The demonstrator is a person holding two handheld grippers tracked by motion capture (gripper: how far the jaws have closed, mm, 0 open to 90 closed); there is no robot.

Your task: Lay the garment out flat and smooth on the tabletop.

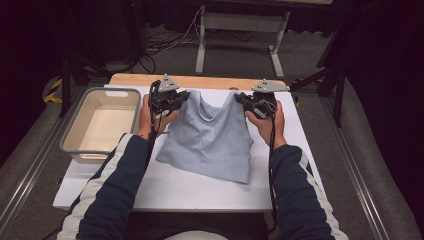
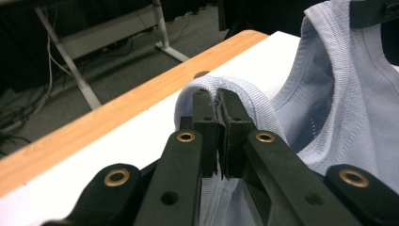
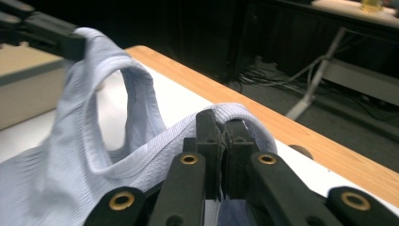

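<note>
A pale blue sleeveless top (image 1: 207,140) hangs by its two shoulder straps, and its lower part lies on the white table (image 1: 185,192). My left gripper (image 1: 184,95) is shut on the left strap (image 2: 235,87), whose cloth folds over the closed jaws in the left gripper view. My right gripper (image 1: 239,97) is shut on the right strap (image 3: 235,113) in the same way. Both grippers (image 2: 217,96) (image 3: 221,120) are held near the table's far edge. The top's hem reaches toward the person at the right.
A grey bin (image 1: 102,122) with a pale inside stands at the table's left edge. A wooden strip (image 1: 200,81) runs along the far edge. Behind the table are a metal frame (image 1: 240,30), cables on the floor, and a dark stand (image 1: 327,75) at the right.
</note>
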